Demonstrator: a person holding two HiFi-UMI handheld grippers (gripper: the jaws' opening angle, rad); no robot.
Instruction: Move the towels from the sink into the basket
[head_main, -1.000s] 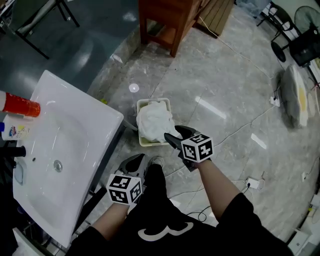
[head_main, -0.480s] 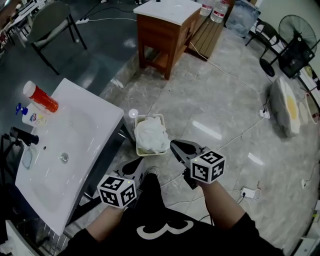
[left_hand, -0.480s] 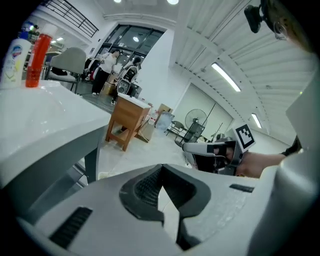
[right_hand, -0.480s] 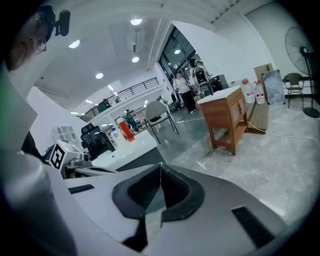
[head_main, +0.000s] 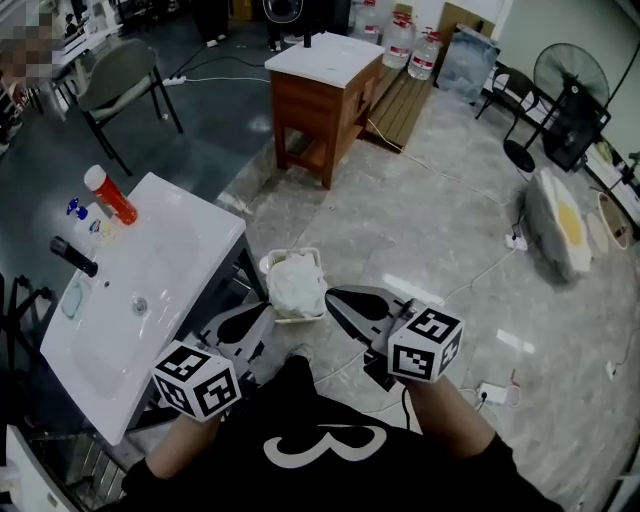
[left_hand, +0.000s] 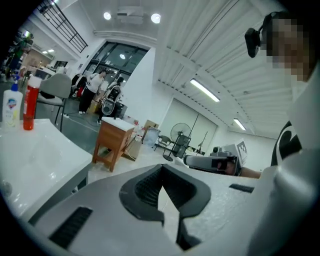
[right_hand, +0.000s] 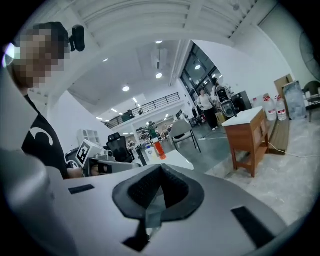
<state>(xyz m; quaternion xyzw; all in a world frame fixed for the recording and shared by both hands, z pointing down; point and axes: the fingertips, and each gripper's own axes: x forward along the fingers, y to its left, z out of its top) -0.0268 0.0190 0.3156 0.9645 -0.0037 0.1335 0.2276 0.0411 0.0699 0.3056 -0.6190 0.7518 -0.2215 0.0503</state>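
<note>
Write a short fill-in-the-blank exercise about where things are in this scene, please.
The towels lie in the ____.
That container stands on the ____.
The red bottle stands on the ____.
The left gripper and the right gripper are shut and hold ____.
Missing words: basket; floor; sink; nothing.

A white figure that reads as "3" stands on the black shirt (head_main: 318, 445), at 6 o'clock in the head view. The left cube (head_main: 195, 378), at 7 o'clock, and the right cube (head_main: 425, 345), at 5 o'clock, bear black-and-white square code markers, with no letters or digits. The same markers show small in the gripper views. The white bottle (left_hand: 11, 105), at 9 o'clock in the left gripper view, carries a blue and red label; its print is too small to read.
</note>
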